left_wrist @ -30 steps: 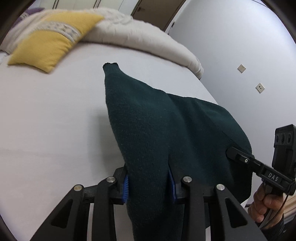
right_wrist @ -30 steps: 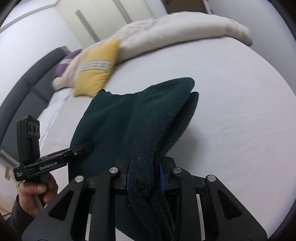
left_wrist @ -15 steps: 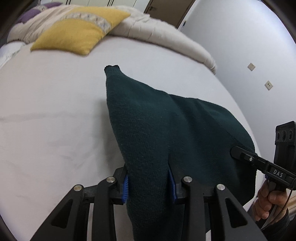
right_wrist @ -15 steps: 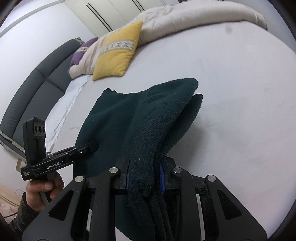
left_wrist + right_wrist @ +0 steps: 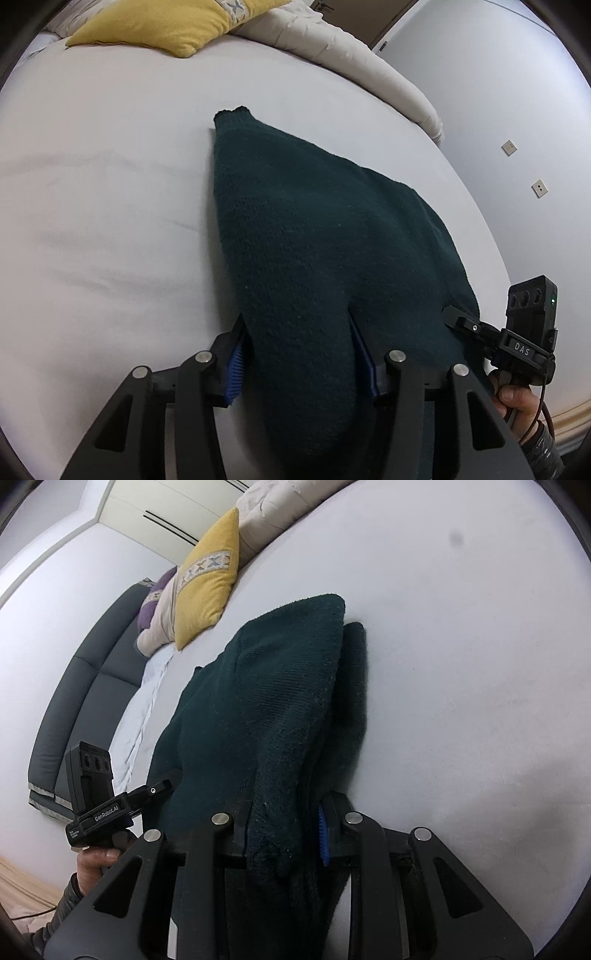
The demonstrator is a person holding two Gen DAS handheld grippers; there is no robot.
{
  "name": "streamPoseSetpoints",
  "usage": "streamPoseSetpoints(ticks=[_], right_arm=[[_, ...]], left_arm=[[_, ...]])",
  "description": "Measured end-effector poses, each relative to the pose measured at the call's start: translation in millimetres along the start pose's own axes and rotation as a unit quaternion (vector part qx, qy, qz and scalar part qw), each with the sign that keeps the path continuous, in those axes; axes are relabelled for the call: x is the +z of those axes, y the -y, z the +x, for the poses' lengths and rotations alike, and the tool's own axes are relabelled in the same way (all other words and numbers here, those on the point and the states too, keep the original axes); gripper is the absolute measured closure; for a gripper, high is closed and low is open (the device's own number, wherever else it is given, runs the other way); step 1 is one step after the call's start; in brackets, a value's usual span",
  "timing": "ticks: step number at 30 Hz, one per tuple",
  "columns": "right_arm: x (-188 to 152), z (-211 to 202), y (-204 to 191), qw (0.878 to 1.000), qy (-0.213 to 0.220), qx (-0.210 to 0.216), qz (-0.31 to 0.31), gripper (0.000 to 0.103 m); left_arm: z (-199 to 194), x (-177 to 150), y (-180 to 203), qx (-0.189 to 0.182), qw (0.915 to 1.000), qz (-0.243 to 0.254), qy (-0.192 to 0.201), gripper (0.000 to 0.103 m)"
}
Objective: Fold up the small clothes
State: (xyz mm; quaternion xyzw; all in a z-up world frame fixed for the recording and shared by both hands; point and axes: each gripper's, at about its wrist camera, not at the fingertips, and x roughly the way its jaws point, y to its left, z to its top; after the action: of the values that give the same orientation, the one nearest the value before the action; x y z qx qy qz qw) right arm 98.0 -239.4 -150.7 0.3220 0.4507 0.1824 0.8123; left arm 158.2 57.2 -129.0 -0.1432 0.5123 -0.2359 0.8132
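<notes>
A dark green knitted garment lies folded over itself on the white bed sheet, one narrow end pointing toward the pillows. My left gripper holds its near left edge between jaws that are opening; the blue pads stand wider, barely at the cloth's sides. In the right wrist view the garment bunches in thick layers, and my right gripper is shut on the near right edge. Each gripper shows in the other's view: the right gripper and the left gripper, each held by a hand.
A yellow pillow and a cream duvet lie at the far end of the bed. A grey headboard runs along the left side. The bed's right edge meets a white wall with two sockets.
Both grippers have sunk toward the sheet with the garment, which now lies flatter. The left jaws have spread wider apart. The right grip is unchanged.
</notes>
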Motion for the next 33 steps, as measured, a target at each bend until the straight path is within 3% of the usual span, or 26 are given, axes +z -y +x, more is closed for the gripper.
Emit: streamPoseSetpoints(ticks=[4, 7, 9, 11, 14, 16, 19, 20, 21, 23, 25, 27, 29, 30, 33], right_arm=[[-4, -16, 0, 1.000, 0.000, -0.013, 0.009, 0.076], [-15, -51, -14, 0.997, 0.022, -0.072, 0.028, 0.057], [-22, -79, -32, 0.992, 0.057, -0.115, 0.015, 0.057], [-26, -101, -46, 0.992, 0.078, -0.099, 0.010, 0.057], [-38, -111, -79, 0.995, 0.082, -0.031, -0.038, 0.057], [-48, -97, -92, 0.996, 0.057, -0.005, -0.063, 0.057], [-65, -59, -62, 0.999, -0.003, -0.041, -0.031, 0.060], [-73, -53, -40, 1.000, -0.005, -0.031, -0.002, 0.075], [-78, -61, -27, 1.000, 0.025, 0.001, 0.013, 0.081], [-81, -76, -13, 0.998, 0.036, 0.023, 0.048, 0.082], [-81, -91, -14, 0.998, 0.044, 0.003, 0.044, 0.078], [-79, -118, -27, 0.996, 0.075, -0.046, 0.022, 0.075], [-76, -140, -46, 0.992, 0.105, -0.065, -0.011, 0.075], [-74, -152, -57, 0.989, 0.120, -0.075, -0.030, 0.072], [-76, -178, -101, 0.971, 0.175, -0.125, -0.107, 0.057]], left_arm=[[-11, -4, -2, 0.003, 0.9999, -0.016, 0.002, 0.045], [-35, -11, 14, 0.045, 0.9987, -0.002, 0.024, 0.047], [-63, -18, 30, 0.074, 0.9951, 0.022, 0.061, 0.049], [-87, -24, 45, 0.092, 0.9901, 0.034, 0.100, 0.049], [-101, -41, 69, 0.098, 0.9846, 0.066, 0.128, 0.049], [-86, -52, 77, 0.093, 0.9869, 0.082, 0.103, 0.049], [-50, -68, 68, 0.097, 0.9916, 0.070, 0.050, 0.049], [-43, -71, 67, 0.101, 0.9916, 0.070, 0.039, 0.049], [-38, -72, 69, 0.104, 0.9907, 0.077, 0.041, 0.049], [-38, -77, 71, 0.108, 0.9890, 0.089, 0.049, 0.049], [-45, -74, 69, 0.100, 0.9906, 0.076, 0.053, 0.049], [-64, -72, 73, 0.100, 0.9894, 0.069, 0.080, 0.049], [-88, -77, 84, 0.122, 0.9808, 0.090, 0.123, 0.047], [-99, -79, 89, 0.135, 0.9752, 0.101, 0.143, 0.037], [-143, -90, 111, 0.190, 0.9455, 0.122, 0.235, 0.010]])
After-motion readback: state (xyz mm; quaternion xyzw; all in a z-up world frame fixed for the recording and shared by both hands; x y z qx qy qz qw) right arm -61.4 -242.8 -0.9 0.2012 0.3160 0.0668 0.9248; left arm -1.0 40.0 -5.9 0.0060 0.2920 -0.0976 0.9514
